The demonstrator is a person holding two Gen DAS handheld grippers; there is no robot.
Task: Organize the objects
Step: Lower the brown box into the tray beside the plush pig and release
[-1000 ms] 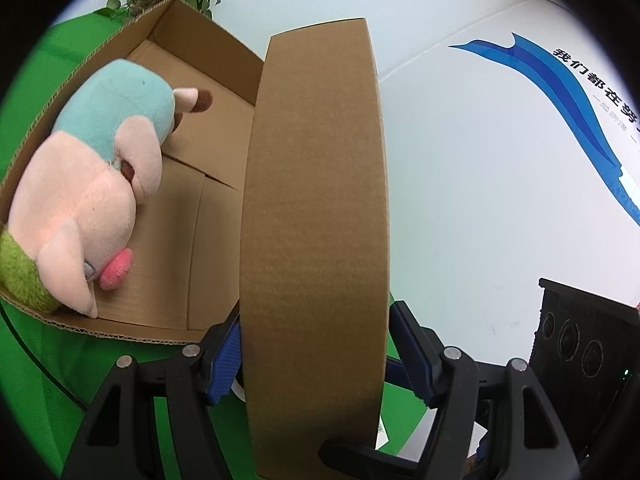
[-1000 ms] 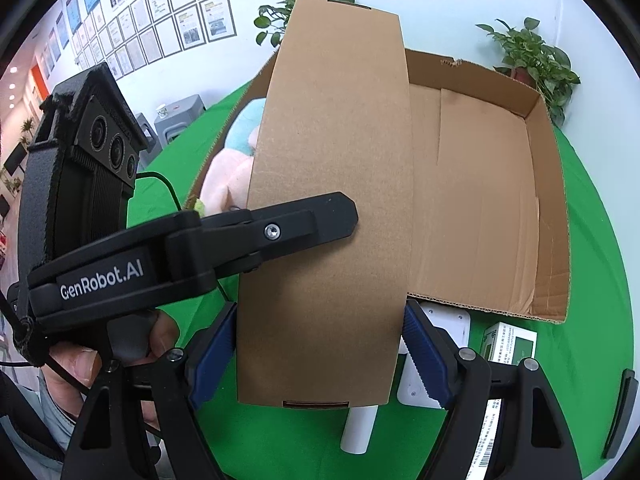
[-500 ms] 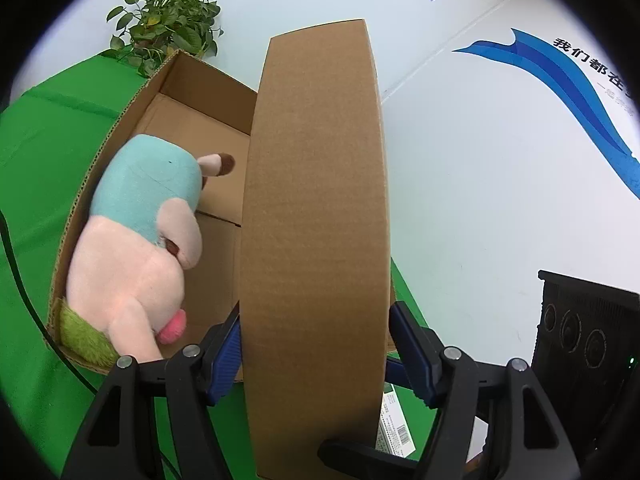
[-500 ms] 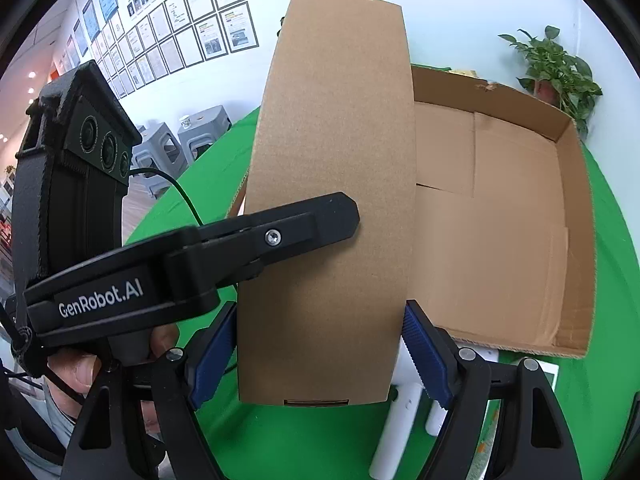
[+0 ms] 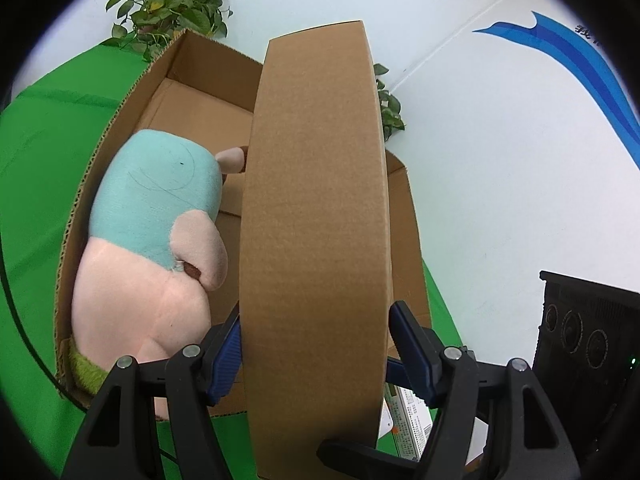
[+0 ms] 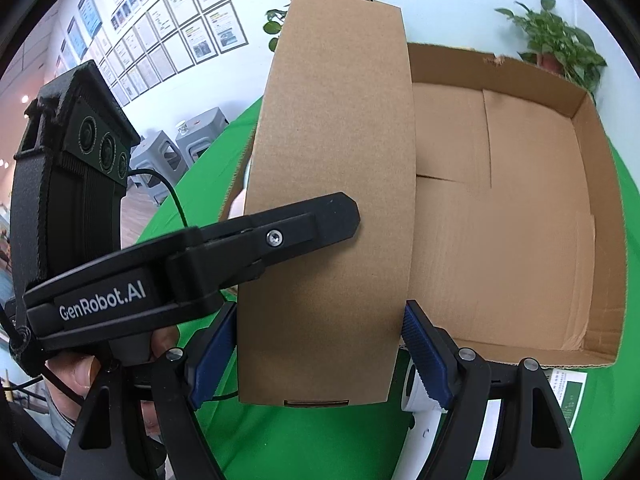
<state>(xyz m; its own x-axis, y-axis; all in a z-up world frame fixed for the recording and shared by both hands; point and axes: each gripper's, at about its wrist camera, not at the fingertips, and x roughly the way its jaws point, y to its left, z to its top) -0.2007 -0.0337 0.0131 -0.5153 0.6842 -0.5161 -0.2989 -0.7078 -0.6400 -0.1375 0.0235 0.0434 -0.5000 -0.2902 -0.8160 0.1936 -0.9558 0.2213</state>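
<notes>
Both grippers hold one flat brown cardboard box (image 5: 316, 208). My left gripper (image 5: 316, 352) is shut on its narrow side. My right gripper (image 6: 320, 352) is shut across its broad face (image 6: 332, 184), and the left gripper's finger (image 6: 280, 236) lies over that face. The box hangs above a large open cardboard carton (image 5: 120, 120) on the green table. A pink and teal plush toy (image 5: 156, 240) lies along the carton's left side. The carton's right half (image 6: 520, 220) is bare cardboard.
Small white and green packets (image 6: 568, 392) and a white cylinder (image 6: 416, 396) lie on the green cloth (image 6: 320, 432) by the carton's near wall. Potted plants (image 5: 168, 4) stand behind the carton. A white wall is on the right.
Both grippers have lifted and pulled back with the flat box. The carton and plush now show lower and more fully in view, with the carton's far corner visible.
</notes>
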